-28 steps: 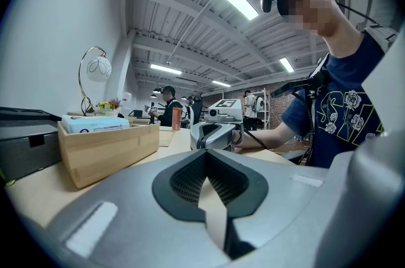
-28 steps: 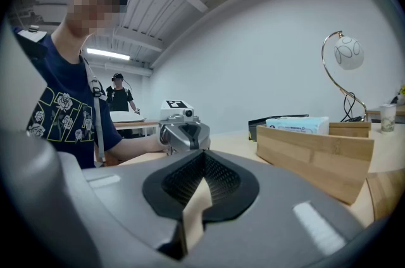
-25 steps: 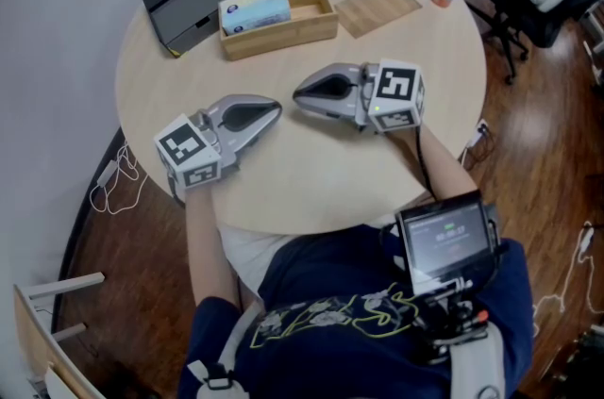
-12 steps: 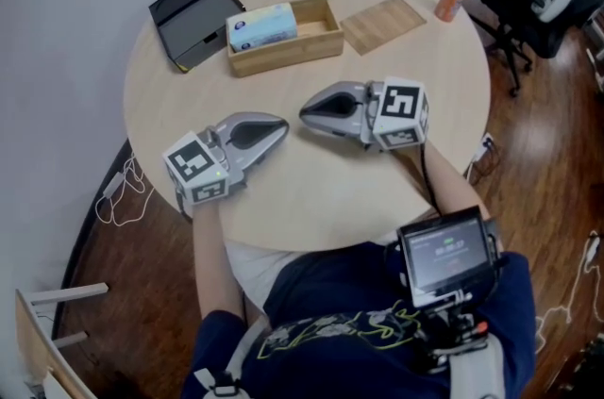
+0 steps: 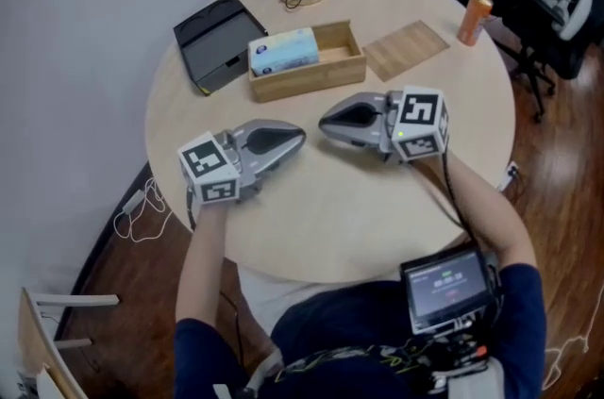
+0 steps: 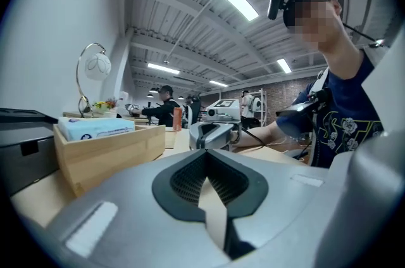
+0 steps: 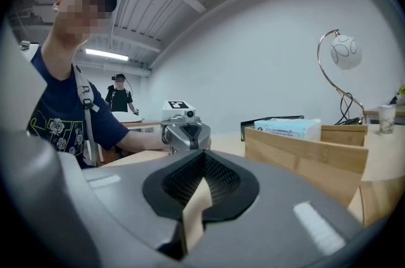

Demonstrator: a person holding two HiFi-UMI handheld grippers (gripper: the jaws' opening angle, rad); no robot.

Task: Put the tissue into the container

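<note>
The head view looks steeply down from above the person and takes in the whole round surface. The left gripper view sits low over the surface and faces right along its own jaws, with the right gripper close ahead. The right gripper view, equally low, faces left at the left gripper. All three views share the box on the far side.

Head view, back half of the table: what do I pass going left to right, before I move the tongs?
black tray → tissue pack → empty right end of the wooden container → wooden board → orange can
</note>
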